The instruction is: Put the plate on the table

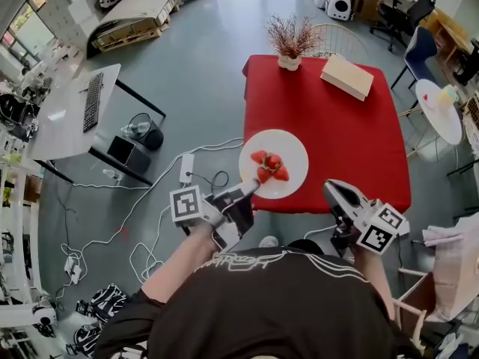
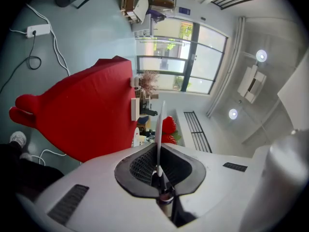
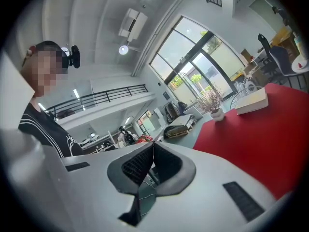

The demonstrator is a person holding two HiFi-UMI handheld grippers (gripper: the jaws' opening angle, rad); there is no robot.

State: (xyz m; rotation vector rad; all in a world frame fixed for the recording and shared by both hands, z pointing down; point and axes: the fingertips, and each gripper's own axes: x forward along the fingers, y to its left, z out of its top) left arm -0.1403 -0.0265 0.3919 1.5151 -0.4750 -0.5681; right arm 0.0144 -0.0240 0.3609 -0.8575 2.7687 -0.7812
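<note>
A white plate (image 1: pixel 290 148) with red strawberries (image 1: pixel 270 166) on it hangs over the front left part of the red table (image 1: pixel 352 133). My left gripper (image 1: pixel 251 188) is shut on the plate's near rim. In the left gripper view the plate (image 2: pixel 159 124) shows edge-on between the closed jaws of the left gripper (image 2: pixel 158 151). The strawberries (image 2: pixel 168 128) sit beside it and the red table (image 2: pixel 82 120) lies farther off. My right gripper (image 1: pixel 334 190) is by the table's front edge, right of the plate. The right gripper (image 3: pixel 152 148) is shut on nothing.
A potted dried plant (image 1: pixel 290 43) and a tan book (image 1: pixel 346 76) stand at the table's far side. A small round white table (image 1: pixel 440 109) and chairs are at the right. A desk with a keyboard (image 1: pixel 92 100) is at the left, with cables and a power strip (image 1: pixel 186 168) on the floor.
</note>
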